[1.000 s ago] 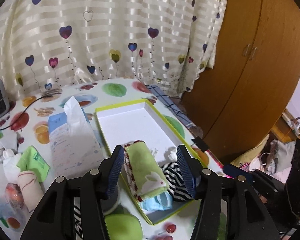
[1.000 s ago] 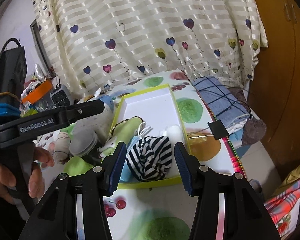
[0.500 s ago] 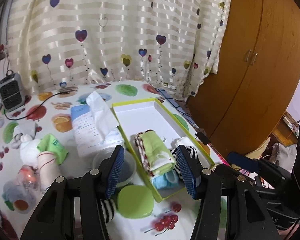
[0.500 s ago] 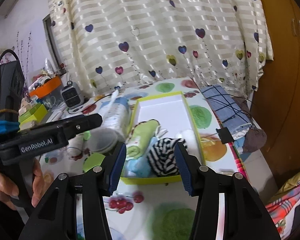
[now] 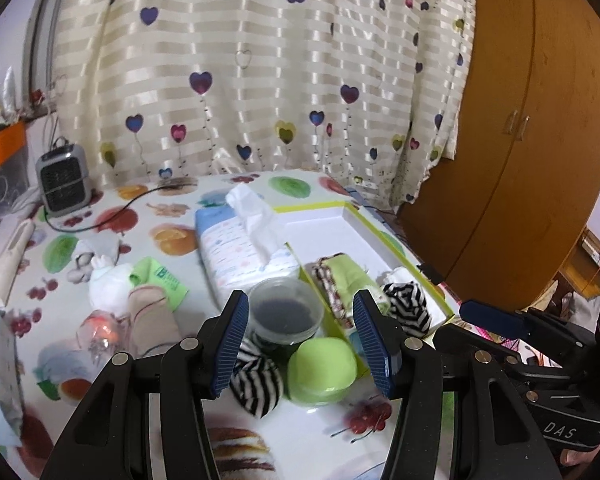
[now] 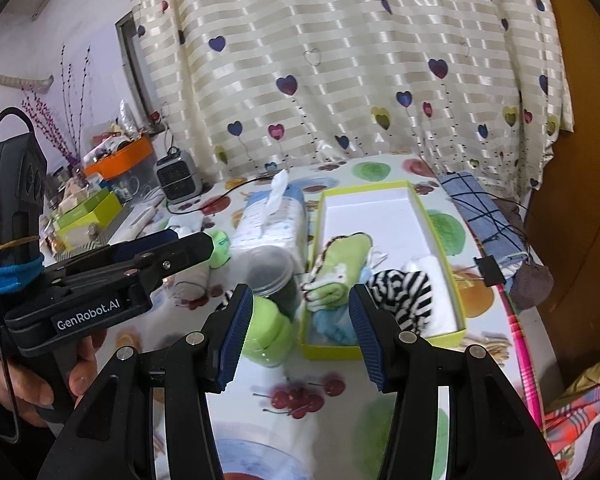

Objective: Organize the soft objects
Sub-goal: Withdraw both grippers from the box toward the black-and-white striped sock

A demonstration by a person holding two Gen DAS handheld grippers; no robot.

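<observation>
Both grippers have drawn back from the yellow-green box (image 6: 440, 236) since a second ago, so more of the counter (image 5: 148, 216) shows: the small grey heater (image 5: 62, 180), the tissue pack (image 5: 240, 248) and loose items to the left. Left gripper (image 5: 300, 340) hangs empty, jaws parted, nothing between the pads; framed in the gap are a clear tub with dark contents (image 5: 286, 312), a green lidded pot (image 5: 322, 370) and a loose striped sock ball (image 5: 256, 380) lying on the counter just beside the box's near corner. Right gripper (image 6: 298, 328) likewise stands open and empty, above the box's near end. Already in the box: a rolled green cloth (image 6: 340, 264), a second striped roll (image 6: 404, 292), something pale blue (image 6: 332, 326) at the near end, a white piece (image 6: 428, 268) at the right wall. Far half of the box is bare. Outside it: a beige sock roll (image 5: 150, 316), a white soft toy (image 5: 104, 284), a green cloth with printing (image 5: 162, 280). Judged step: between placements, choosing the next pick. The striped ball looks nearest to the left gripper; reaching it calls for dropping down and straddling it without knocking tub or pot. Readable writing: "GenRobot.AI" on the left gripper's body in the right wrist view; "DAS" on the right gripper's body in the left wrist view. Print on the tissue pack and green cloth too small to read.
</observation>
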